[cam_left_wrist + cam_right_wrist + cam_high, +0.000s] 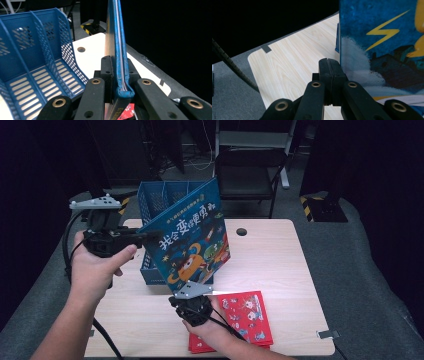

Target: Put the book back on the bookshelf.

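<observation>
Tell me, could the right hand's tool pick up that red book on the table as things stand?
Probably not at once. The right gripper hovers just beside the red book, so nothing blocks the way, but its fingers are shut and would have to open first.

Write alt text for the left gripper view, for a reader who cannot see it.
The left tongs are clamped on the spine edge of a blue picture book, which stands on edge straight ahead of the camera. To its left sits an empty blue slotted file rack on a pale wooden table, against a dark background.
</observation>
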